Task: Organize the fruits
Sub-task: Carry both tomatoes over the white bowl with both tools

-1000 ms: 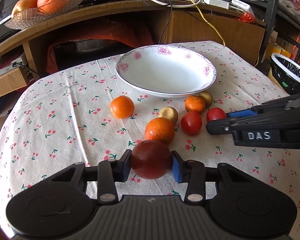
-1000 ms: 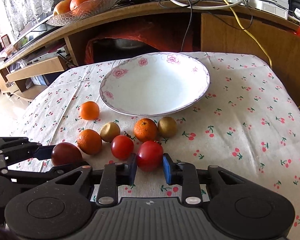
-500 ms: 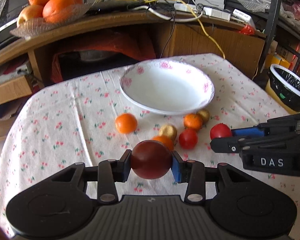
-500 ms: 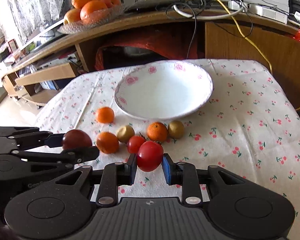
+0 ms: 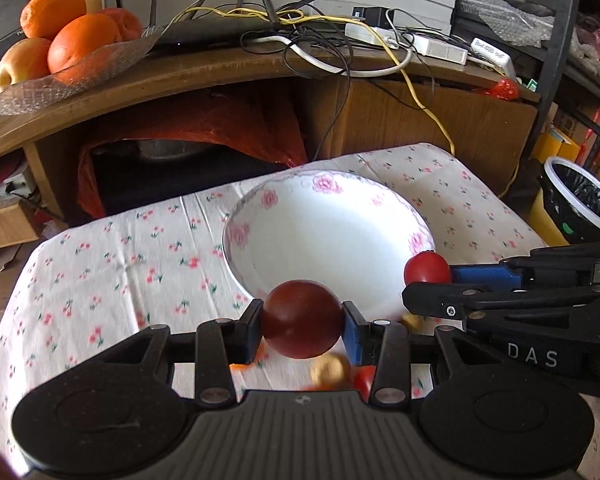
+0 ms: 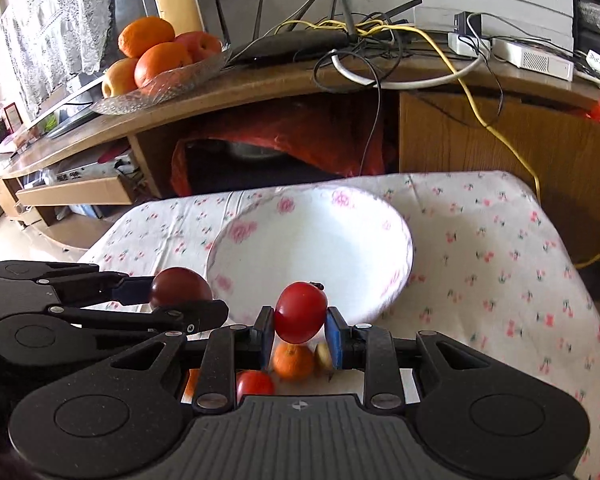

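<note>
On the table, a floral tablecloth (image 5: 112, 264) is being used as the work surface, and a white bowl (image 5: 324, 236) with pink flowers on its rim is being kept near the middle of it, with nothing lying inside.

Both grippers are being held above the near edge of the bowl, side by side and pointing forward toward it. The left gripper (image 5: 302, 325) is being kept level, with its blue pads closed against the two sides of a dark red fruit (image 5: 302, 319); this fruit is round, smooth and glossy, and is being held clear of the cloth. The right gripper (image 6: 299, 327) is being held just to the right of it, its pads clamped on a bright red tomato (image 6: 300, 312), which is being carried over the bowl's near rim. In the left wrist view the tomato (image 5: 427, 269) is being shown at the tips of the right gripper's fingers (image 5: 476, 276).

Below the right gripper, an orange (image 6: 293, 361), a second tomato (image 6: 255, 386) and a brownish fruit (image 6: 322, 355) are being left on the cloth, partly hidden by the gripper bodies.
</note>
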The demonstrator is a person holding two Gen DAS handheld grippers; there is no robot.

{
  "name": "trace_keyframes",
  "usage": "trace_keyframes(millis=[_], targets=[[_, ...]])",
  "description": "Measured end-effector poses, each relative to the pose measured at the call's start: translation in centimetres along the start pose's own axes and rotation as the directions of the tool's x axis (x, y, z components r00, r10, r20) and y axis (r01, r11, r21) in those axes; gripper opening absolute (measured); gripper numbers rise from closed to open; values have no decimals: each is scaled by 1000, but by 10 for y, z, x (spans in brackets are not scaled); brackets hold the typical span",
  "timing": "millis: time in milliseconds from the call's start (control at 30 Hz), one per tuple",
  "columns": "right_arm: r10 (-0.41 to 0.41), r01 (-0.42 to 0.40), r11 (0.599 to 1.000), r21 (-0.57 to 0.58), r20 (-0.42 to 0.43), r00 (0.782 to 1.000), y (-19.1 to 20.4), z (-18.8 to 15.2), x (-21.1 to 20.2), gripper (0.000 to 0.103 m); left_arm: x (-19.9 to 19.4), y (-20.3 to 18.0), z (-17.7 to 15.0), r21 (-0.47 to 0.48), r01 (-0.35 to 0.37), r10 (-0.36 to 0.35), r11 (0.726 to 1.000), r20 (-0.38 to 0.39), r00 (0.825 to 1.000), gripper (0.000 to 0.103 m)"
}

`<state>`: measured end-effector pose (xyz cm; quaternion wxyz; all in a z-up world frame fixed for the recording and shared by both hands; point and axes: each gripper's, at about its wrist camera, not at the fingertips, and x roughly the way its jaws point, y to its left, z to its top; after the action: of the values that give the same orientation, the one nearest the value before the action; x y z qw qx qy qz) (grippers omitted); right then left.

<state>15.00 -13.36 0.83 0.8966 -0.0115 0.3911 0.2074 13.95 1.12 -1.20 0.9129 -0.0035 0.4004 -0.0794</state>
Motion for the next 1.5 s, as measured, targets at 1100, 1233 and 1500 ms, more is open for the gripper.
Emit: trace_keyframes(millis=[1100,1233,1500], targets=[[-46,46,999,-6,-16,999,-16,16,46,27,46,6,14,27,-22,22,999,-11,1000,47],[-48,48,999,-7,-13,999,-17,16,46,28,45,6,14,27,-27,28,999,-9,1000,47],[-51,51,999,-3,-6,999,-19,16,45,30,44,7,15,25,-37,37,999,-2,999,49]])
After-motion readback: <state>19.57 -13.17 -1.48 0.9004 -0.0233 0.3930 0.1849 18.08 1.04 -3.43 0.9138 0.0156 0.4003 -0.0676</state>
